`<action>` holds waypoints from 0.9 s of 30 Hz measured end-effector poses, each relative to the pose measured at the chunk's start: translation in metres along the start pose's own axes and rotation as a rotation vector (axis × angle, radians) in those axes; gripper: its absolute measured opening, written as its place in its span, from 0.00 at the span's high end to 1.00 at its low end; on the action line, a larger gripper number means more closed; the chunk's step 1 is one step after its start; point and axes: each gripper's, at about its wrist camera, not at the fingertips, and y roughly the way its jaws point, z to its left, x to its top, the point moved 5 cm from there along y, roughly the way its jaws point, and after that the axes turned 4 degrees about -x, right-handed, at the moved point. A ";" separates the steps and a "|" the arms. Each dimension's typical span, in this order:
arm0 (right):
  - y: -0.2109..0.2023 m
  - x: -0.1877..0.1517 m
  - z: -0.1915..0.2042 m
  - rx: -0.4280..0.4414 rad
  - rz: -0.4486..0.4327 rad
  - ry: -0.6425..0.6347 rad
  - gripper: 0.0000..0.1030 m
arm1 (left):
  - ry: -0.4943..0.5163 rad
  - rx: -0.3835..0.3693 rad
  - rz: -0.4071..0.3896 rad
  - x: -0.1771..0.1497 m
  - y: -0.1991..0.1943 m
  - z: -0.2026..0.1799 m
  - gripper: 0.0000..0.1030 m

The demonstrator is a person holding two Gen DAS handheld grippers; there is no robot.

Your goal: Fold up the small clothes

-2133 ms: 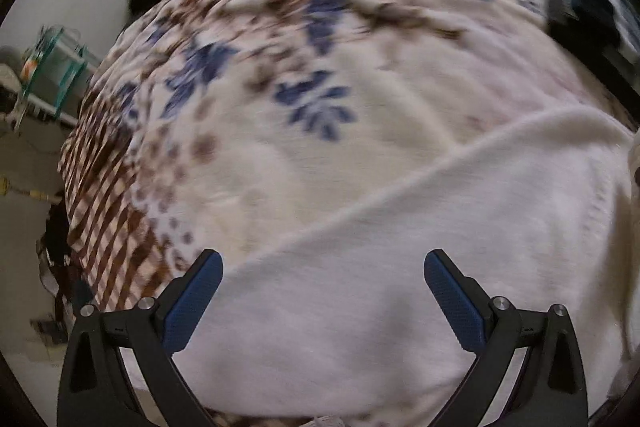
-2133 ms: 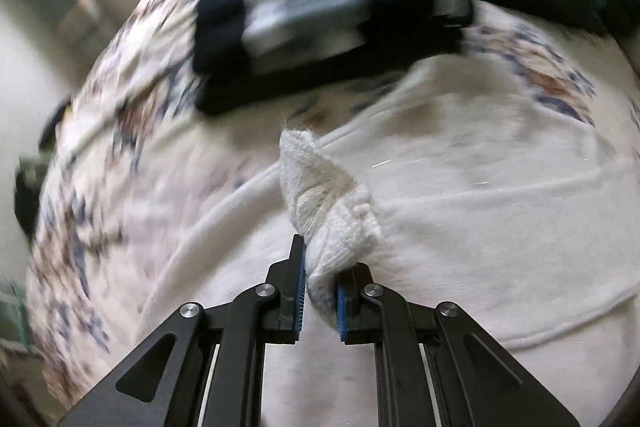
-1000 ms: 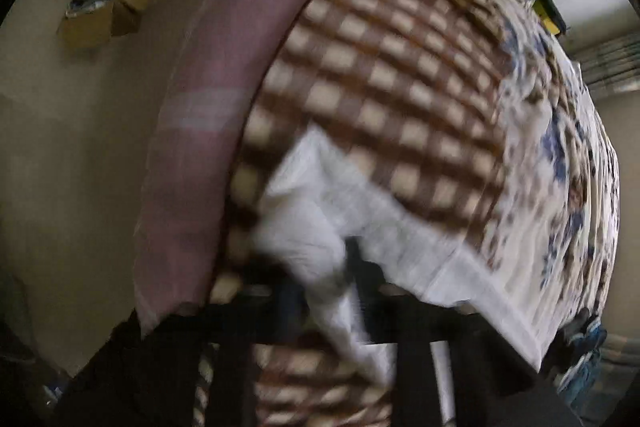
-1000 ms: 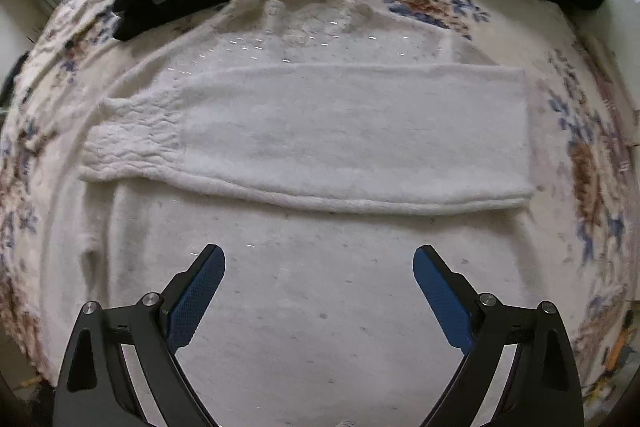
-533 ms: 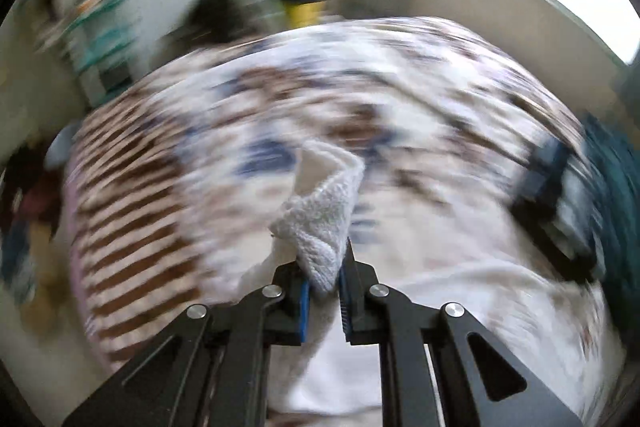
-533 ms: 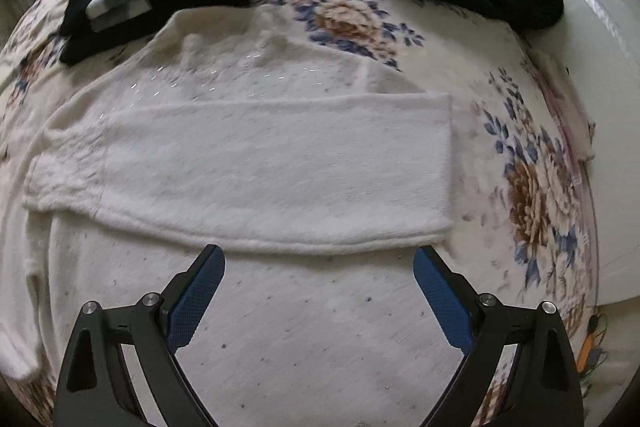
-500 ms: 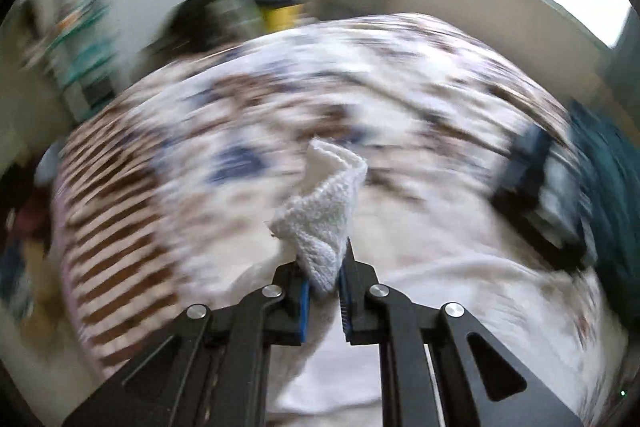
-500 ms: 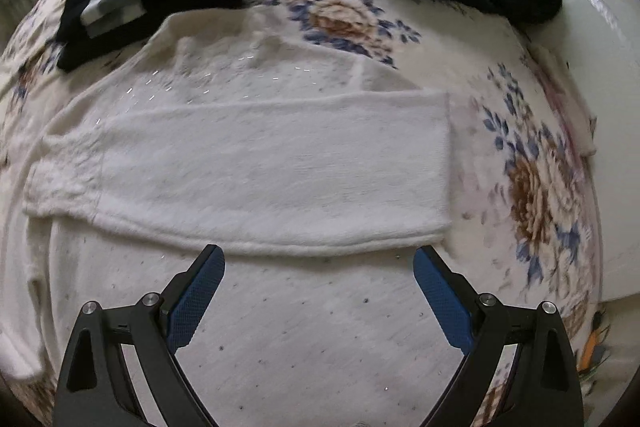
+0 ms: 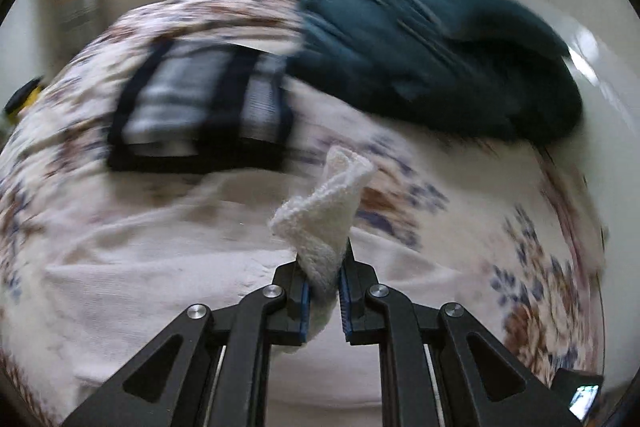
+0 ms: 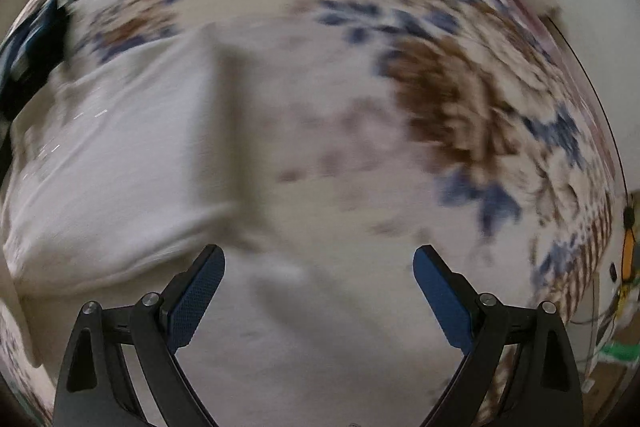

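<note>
A white knit sweater [image 9: 160,291] lies spread on a floral bedspread [image 9: 540,287]. My left gripper [image 9: 323,267] is shut on the sweater's ribbed cuff [image 9: 324,211] and holds the sleeve up above the sweater's body. In the right wrist view the sweater [image 10: 120,179] shows at the left with a folded sleeve edge, blurred by motion. My right gripper [image 10: 318,259] is open and empty, above the sweater's right side and the bedspread [image 10: 460,115].
A folded navy and grey striped garment [image 9: 200,107] lies at the back left of the bed. A dark teal garment [image 9: 432,59] is heaped at the back right. The bed's right edge and floor clutter [image 10: 616,307] show at the far right.
My left gripper closed on the left sleeve cuff and has carried it rightward across the sweater. My right gripper let go of the other sleeve, which lies folded across, and has swung right.
</note>
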 end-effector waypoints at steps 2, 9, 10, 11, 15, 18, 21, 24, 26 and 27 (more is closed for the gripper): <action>0.004 0.006 -0.021 -0.008 0.011 0.030 0.06 | 0.061 -0.029 0.042 -0.011 0.023 -0.038 0.91; 0.005 0.026 -0.059 0.097 0.045 0.101 0.06 | 0.158 -0.097 0.214 -0.054 0.065 -0.094 0.75; 0.003 0.029 -0.059 0.128 0.047 0.098 0.06 | 0.146 -0.128 0.230 -0.057 0.063 -0.091 0.52; 0.001 0.032 -0.057 0.150 0.049 0.095 0.06 | 0.132 -0.146 0.251 -0.058 0.062 -0.087 0.25; -0.012 0.049 -0.040 0.297 0.075 0.095 0.06 | 0.043 -0.120 0.215 -0.050 0.028 -0.030 0.20; -0.016 0.062 -0.017 0.400 0.091 0.088 0.06 | -0.049 0.022 0.163 -0.038 0.002 0.047 0.20; -0.016 0.074 0.021 0.461 0.090 0.057 0.06 | -0.106 0.224 0.126 -0.034 -0.012 0.132 0.20; 0.001 0.079 0.055 0.497 0.142 0.042 0.21 | -0.181 0.385 0.172 -0.046 -0.006 0.210 0.20; 0.014 0.080 0.071 0.476 0.166 0.038 0.68 | -0.248 0.445 0.207 -0.056 -0.001 0.253 0.20; 0.015 0.079 0.078 0.432 0.156 0.033 0.88 | -0.267 0.463 0.215 -0.059 0.001 0.267 0.20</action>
